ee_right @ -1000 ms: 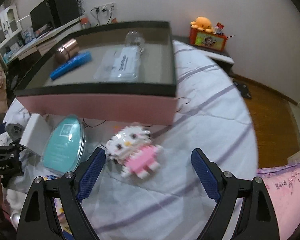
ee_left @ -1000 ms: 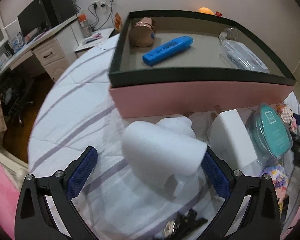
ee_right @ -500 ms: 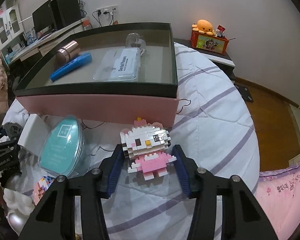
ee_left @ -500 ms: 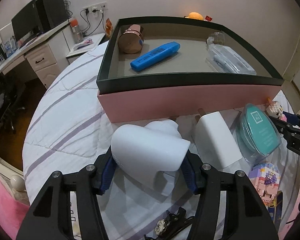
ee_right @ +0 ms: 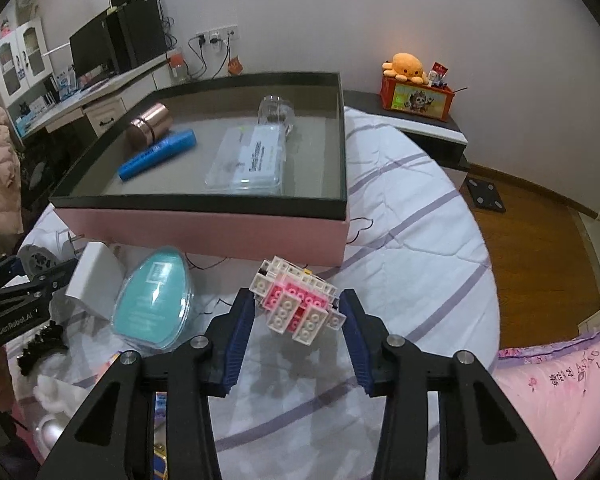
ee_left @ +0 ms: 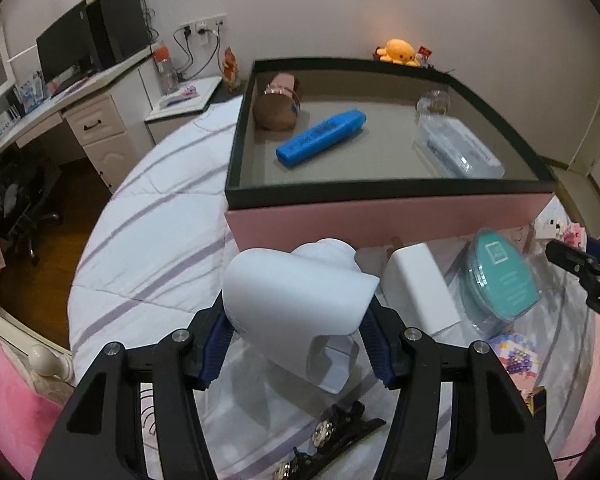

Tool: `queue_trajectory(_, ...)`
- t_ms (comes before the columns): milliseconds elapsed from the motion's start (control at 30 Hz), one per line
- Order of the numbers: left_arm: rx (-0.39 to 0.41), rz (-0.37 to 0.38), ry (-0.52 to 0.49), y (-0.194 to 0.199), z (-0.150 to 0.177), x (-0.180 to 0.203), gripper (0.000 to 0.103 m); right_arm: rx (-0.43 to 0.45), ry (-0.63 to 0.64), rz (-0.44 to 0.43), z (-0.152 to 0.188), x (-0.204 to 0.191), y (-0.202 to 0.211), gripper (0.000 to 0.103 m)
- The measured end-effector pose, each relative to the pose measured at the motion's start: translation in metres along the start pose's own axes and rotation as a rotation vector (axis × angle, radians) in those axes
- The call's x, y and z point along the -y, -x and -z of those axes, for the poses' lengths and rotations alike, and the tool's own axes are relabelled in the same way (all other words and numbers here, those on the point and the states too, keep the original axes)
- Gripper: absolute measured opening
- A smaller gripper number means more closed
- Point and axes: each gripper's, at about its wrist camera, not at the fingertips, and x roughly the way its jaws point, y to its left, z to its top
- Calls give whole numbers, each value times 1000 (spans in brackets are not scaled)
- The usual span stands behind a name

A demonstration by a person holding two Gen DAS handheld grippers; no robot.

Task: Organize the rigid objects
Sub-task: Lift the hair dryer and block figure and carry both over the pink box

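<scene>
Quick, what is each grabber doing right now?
Left gripper: closed on the white plastic object.
Right gripper: closed on the pink and white brick figure.

"GenRobot.AI" on left gripper (ee_right: 16, 316); other labels too blurred.

Marker (ee_left: 320, 137) and canister (ee_left: 276, 107) in box (ee_left: 383, 220); charger (ee_left: 417, 294) before it.

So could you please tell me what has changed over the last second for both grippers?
The left gripper, open a second ago, has shut on the white plastic device and raised it. The right gripper has likewise shut on the pink-and-white brick figure and lifted it off the bedspread. The blue highlighter and copper tin stayed in the tray.
</scene>
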Motion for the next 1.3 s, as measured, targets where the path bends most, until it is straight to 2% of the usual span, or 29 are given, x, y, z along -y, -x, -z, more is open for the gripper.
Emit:
queue_trajectory(167, 18, 2, 10, 14, 1, -1, 59, 14, -9, -7, 4, -1, 12, 45)
queue_trajectory(367, 79, -12, 9, 44, -2, 0, 59, 109, -2, 3, 2, -2, 50, 45)
queue_trajectory(667, 243, -34, -12, 115, -6, 5, 59, 285, 21, 6, 1, -14, 119, 45)
queue_trajectory(900, 346, -43, -35, 162, 1, 10, 59, 397, 72, 11, 13, -31, 165, 45)
queue_trajectory(1067, 388, -45, -55, 183, 10, 17, 59, 431, 80, 11, 24, -37, 182, 45)
queue_trajectory(1300, 396, -42, -58, 190, 18, 21, 59, 439, 91, 9, 31, -39, 189, 45)
